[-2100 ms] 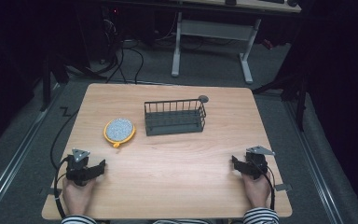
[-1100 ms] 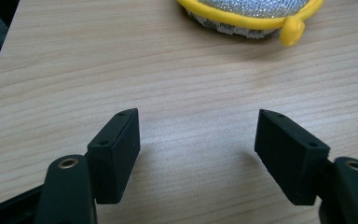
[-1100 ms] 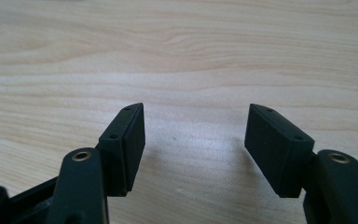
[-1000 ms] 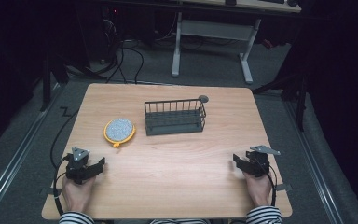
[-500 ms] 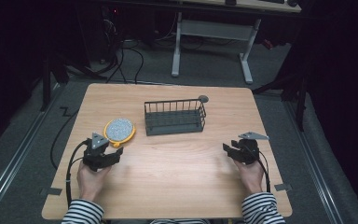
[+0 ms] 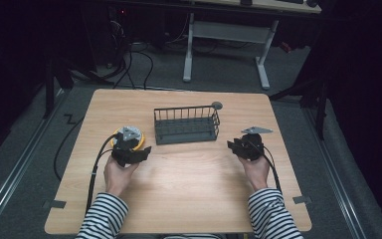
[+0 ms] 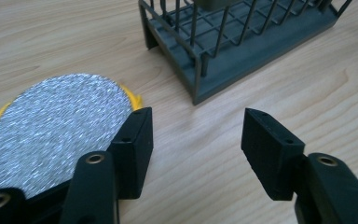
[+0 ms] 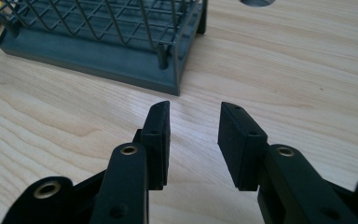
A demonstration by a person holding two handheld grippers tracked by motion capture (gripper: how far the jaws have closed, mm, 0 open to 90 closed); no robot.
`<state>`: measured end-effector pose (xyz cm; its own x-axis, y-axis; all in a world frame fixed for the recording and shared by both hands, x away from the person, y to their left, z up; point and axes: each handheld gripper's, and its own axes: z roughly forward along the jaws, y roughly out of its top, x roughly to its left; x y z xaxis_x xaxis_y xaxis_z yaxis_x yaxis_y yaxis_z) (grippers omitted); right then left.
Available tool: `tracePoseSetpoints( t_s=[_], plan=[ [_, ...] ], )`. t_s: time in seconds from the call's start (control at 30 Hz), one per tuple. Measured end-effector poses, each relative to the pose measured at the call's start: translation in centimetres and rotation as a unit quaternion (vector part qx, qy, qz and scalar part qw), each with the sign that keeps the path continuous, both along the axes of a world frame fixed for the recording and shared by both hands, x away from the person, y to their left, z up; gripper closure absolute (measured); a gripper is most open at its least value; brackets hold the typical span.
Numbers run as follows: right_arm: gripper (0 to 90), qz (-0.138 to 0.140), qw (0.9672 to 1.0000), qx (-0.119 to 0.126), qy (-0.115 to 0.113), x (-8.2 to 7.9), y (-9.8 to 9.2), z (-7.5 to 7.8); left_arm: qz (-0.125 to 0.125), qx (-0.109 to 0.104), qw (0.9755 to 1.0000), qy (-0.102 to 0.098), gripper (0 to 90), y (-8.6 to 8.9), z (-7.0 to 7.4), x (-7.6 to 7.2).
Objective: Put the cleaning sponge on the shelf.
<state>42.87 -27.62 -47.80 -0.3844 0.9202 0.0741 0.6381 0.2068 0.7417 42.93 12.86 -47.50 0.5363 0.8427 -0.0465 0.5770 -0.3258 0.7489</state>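
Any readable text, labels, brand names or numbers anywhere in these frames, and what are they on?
None can be read. The round yellow-rimmed pad, the dark wire basket, the wooden table and both grippers, left and right, carry no visible lettering or numbers. The equipment behind the table is too dark to show any marking.

On the bench [image 6: 189, 184] the wire rack [image 6: 186, 124] stood in the middle, toward the far edge. The round pad [image 6: 134, 135] lay just left of it, partly under the left gripper [image 6: 132, 152]. The right gripper [image 6: 242, 144] was near the rack's right end.
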Motion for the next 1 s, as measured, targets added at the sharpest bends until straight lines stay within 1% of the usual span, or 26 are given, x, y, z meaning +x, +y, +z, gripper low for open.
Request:
tracePoseSetpoints(
  t_s=[0.07,0.1,0.13,0.17,0.2,0.27,0.37,0.4,0.43,0.6,0.63,0.73,0.77,0.83,0.87,0.9,1.0],
  plan=[
    [67.0,0.010,0.9999,-0.007,0.005,0.8,0.7,-0.1,0.003,0.006,1.0000,0.006,44.7,-0.5,-0.1,0.6],
    [67.0,0.013,0.9999,-0.008,0.006,1.6,1.3,-0.2,0.004,0.002,1.0000,0.006,45.3,-0.9,-0.3,1.1],
    [67.0,0.013,0.9999,-0.008,0.006,1.6,1.3,-0.2,0.004,0.002,1.0000,0.006,45.9,-0.9,-0.3,1.1],
    [67.0,0.014,0.9999,-0.007,0.004,2.3,1.8,-0.4,0.007,0.002,0.9999,0.015,45.8,-1.3,-0.6,1.7],
    [67.0,0.014,0.9999,-0.007,0.004,2.3,1.8,-0.4,0.007,0.002,0.9999,0.015,45.6,-1.3,-0.6,1.7],
    [66.9,0.008,0.9999,-0.006,0.002,2.8,2.3,-0.6,0.008,0.003,0.9998,0.019,45.6,-1.7,-0.8,2.2],
    [66.8,0.003,0.9998,-0.018,0.011,3.9,2.9,-1.0,0.006,0.004,0.9998,0.021,45.9,-2.5,-1.2,2.8],
    [66.8,0.003,0.9998,-0.018,0.011,3.9,2.9,-1.0,0.005,0.006,0.9997,0.024,45.9,-2.7,-1.3,3.0],
    [67.3,-0.001,0.9997,-0.017,0.015,4.3,3.1,-1.2,0.007,-0.003,0.9997,0.024,47.0,-3.0,-1.5,3.2],
    [68.7,-0.006,0.9997,-0.014,0.017,5.0,3.3,-1.7,0.014,-0.004,0.9996,0.024,50.0,-3.4,-2.0,3.7],
    [69.0,-0.007,0.9997,-0.014,0.022,5.1,3.3,-1.9,0.016,-0.006,0.9995,0.025,51.0,-3.4,-2.1,3.9],
    [69.9,-0.009,0.9995,-0.012,0.026,5.3,3.3,-2.4,0.020,-0.007,0.9994,0.027,56.5,-3.6,-2.4,4.2],
    [70.4,-0.009,0.9996,-0.011,0.026,5.4,3.4,-2.4,0.020,-0.005,0.9995,0.024,56.5,-3.7,-2.5,4.2],
    [72.0,-0.008,0.9996,-0.013,0.023,5.6,3.6,-2.6,0.020,-0.003,0.9996,0.019,60.7,-3.8,-2.6,4.2],
    [72.0,-0.008,0.9996,-0.013,0.023,5.6,3.6,-2.6,0.020,-0.003,0.9996,0.018,60.7,-3.9,-2.6,4.3],
    [73.1,-0.004,0.9994,-0.013,0.031,5.9,3.8,-2.7,0.023,-0.003,0.9996,0.017,64.0,-3.9,-2.7,4.4],
    [74.9,-0.002,0.9994,-0.013,0.033,6.1,4.1,-2.6,0.024,-0.004,0.9996,0.015,67.2,-4.0,-2.7,4.4]
  ],
)
